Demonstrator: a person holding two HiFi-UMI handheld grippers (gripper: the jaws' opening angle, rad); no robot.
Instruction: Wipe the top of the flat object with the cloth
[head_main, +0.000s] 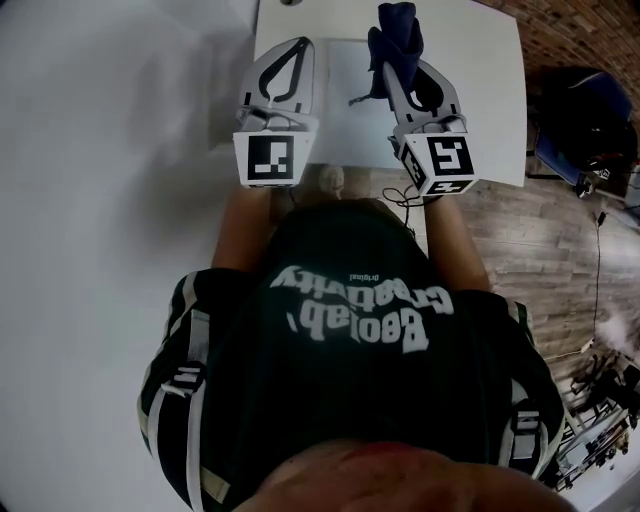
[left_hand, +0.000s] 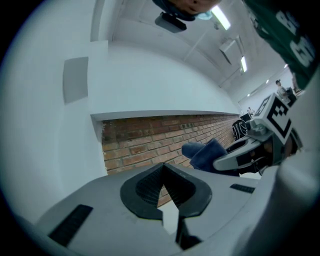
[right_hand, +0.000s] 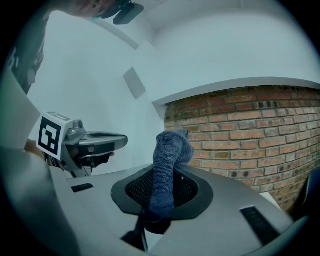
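Nearest to us, we're holding both marker cubes just off the chest, left (head_main: 268, 158) and right (head_main: 440, 165), with the jaws pointing away from the body.

Left hand-held gripper (head_main: 300, 45): we're reading it as clenched on nothing. In its own view the pad tips are meeting, with only brick showing in the gap behind them.

Right hand-held gripper (head_main: 393, 68): it's grasping the cloth (head_main: 395, 28). The dark blue bundle is pinched between the pads and is sticking up past the tips. The right gripper view is showing the same, with fabric standing up out of the jaws.

Past the tips, we're seeing a faint pale flat panel (head_main: 345, 130) lying on the white surface (head_main: 480, 100). Its edges are barely showing against the top, so we're calling it the flat object with some doubt. It's sitting between the two grippers in the head view. Its long axis is running straight away from us, and its right edge is passing under the right gripper.

Key relation: the panel is lying below and slightly left of the cloth, and the right hand is both closer to it and carrying the cloth. Both gripper cameras are looking at white wall and brick wall (right_hand: 250, 125), not at the top. So we're judging the jaws are pitched level or upward and the cloth is hanging clear of the panel.

We're judging that wiping is not yet started. The next move will probably be tipping the right gripper down and in toward the left, then stroking along the long axis.
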